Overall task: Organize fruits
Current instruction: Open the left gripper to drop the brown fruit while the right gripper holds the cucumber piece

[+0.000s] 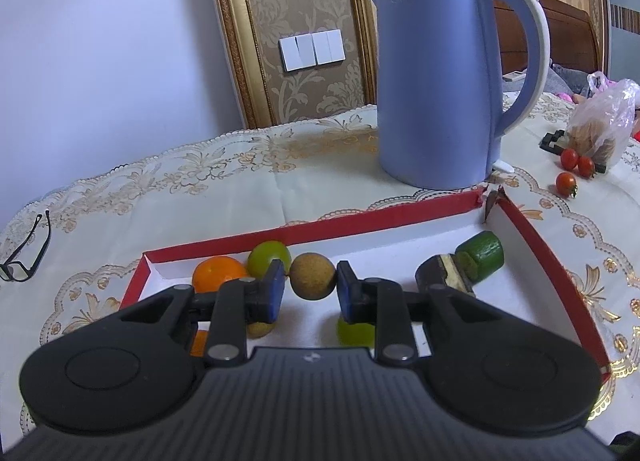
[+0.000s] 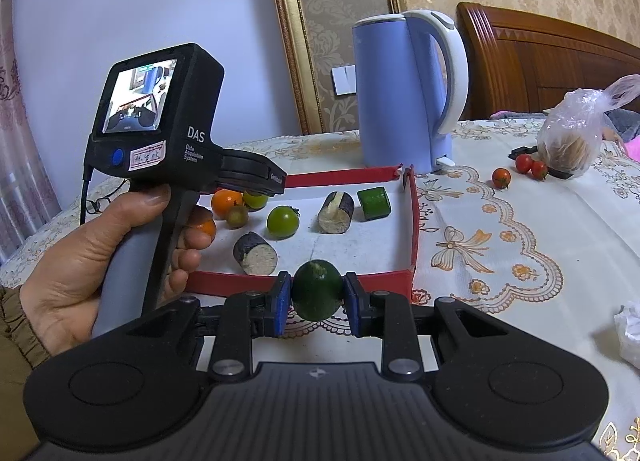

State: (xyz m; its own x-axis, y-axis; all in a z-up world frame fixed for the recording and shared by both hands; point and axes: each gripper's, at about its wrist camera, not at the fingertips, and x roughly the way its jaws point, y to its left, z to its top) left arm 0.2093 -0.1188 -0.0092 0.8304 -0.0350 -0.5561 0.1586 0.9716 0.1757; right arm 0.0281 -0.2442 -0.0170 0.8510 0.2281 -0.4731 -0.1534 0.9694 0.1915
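The left claw grasps a small round brown fruit with a rough, dull skin, and holds it above the white floor of the red-edged tray. The right claw is clenched on a dark green round fruit with a smooth skin, just before the near wall of the tray. Beyond the left claw lie an orange and a yellow-green fruit; to its right lies a green cut piece. The tabletop has a cream cloth with a gold flower pattern. Behind the tray stands a blue kettle, and three cherry tomatoes lie far to the right.
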